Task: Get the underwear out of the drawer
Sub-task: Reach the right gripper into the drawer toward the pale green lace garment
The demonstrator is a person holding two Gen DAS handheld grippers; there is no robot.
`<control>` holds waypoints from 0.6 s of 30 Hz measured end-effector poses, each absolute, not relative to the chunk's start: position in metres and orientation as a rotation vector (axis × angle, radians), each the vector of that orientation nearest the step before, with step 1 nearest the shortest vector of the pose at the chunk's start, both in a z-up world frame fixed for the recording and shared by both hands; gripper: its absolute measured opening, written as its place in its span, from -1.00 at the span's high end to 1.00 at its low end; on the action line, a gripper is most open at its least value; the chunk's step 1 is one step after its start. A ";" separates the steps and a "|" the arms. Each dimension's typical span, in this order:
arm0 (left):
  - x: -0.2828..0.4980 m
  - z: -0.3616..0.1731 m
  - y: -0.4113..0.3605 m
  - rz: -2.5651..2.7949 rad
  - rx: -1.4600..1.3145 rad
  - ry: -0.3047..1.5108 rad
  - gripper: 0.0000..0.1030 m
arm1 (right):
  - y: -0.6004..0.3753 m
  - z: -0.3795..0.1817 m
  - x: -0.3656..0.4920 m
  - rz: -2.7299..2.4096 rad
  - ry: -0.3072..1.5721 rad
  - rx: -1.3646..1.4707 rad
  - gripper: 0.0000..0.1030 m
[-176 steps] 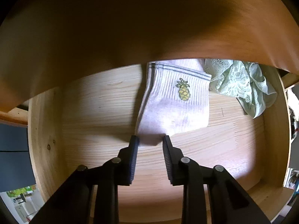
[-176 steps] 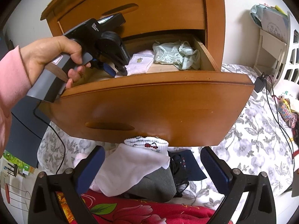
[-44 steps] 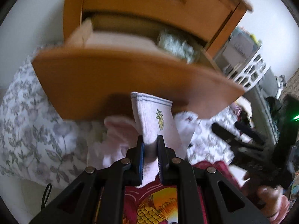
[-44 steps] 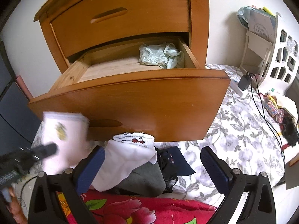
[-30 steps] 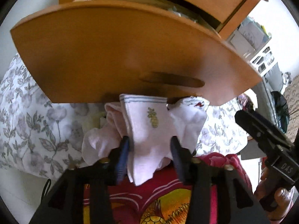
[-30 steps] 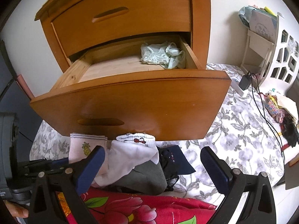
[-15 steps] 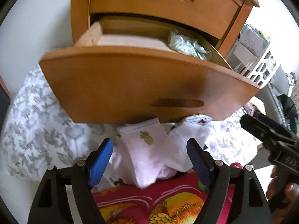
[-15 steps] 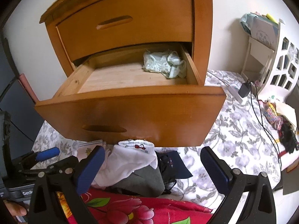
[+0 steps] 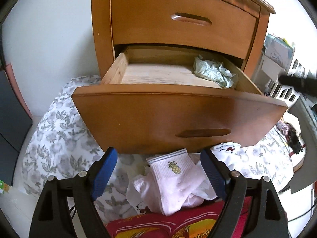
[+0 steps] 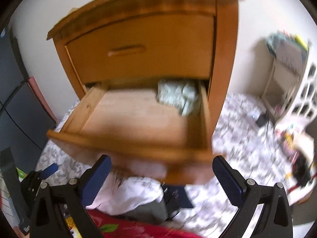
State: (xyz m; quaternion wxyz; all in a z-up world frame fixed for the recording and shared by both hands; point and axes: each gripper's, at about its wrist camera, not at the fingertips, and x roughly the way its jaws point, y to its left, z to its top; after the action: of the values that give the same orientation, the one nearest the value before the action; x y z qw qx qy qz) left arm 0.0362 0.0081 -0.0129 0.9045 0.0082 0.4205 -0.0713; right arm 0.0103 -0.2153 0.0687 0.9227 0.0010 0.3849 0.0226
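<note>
The lower drawer (image 9: 178, 115) of the wooden nightstand stands pulled out. Crumpled pale green lace underwear (image 9: 214, 73) lies in its back right corner (image 10: 178, 97); the remaining drawer floor is bare wood. My left gripper (image 9: 158, 152) hangs in front of the drawer, its jaws opening wide, with nothing pressed between them. Below it a white pineapple sock (image 9: 174, 172) rests on a pile of clothes. My right gripper (image 10: 161, 159) is open and empty, above the drawer's front rim (image 10: 128, 144). This view is blurred.
The upper drawer (image 9: 184, 19) is shut. A floral sheet (image 9: 57, 130) and a red patterned blanket (image 9: 158, 226) lie under the drawer, with white, grey and dark clothes (image 10: 138, 194) heaped there. A white shelf unit (image 10: 297, 91) and cables stand at the right.
My left gripper let go of the pineapple sock, which now lies on the pile, and its jaws spread wide. The right gripper rose and now looks down into the drawer.
</note>
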 end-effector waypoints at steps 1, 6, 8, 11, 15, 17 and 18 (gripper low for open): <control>0.037 -0.014 0.006 -0.143 0.026 0.871 -0.67 | -0.214 0.074 0.014 0.049 0.784 -0.016 -1.00; 0.039 -0.017 -0.002 -0.146 0.065 0.874 -0.67 | -0.218 0.098 0.049 0.049 0.784 -0.058 -1.00; 0.038 -0.018 -0.002 -0.148 0.071 0.880 -0.67 | -0.215 0.107 0.062 0.026 0.778 -0.099 -0.98; 0.038 -0.019 -0.002 -0.144 0.066 0.879 -0.67 | -0.207 0.115 0.080 0.051 0.777 -0.154 -0.91; 0.038 -0.020 -0.002 -0.150 0.066 0.882 -0.67 | -0.199 0.115 0.105 0.075 0.793 -0.214 -0.78; 0.039 -0.021 -0.003 -0.154 0.070 0.885 -0.67 | -0.197 0.107 0.119 0.075 0.829 -0.241 -0.74; 0.039 -0.021 -0.003 -0.157 0.071 0.886 -0.67 | -0.198 0.104 0.124 0.072 0.847 -0.242 -0.71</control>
State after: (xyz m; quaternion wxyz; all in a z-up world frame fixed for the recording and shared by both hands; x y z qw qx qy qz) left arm 0.0390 -0.0032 -0.0210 0.8999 0.0343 0.4281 -0.0757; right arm 0.1238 -0.1976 0.1037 0.9040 -0.1169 0.4098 0.0346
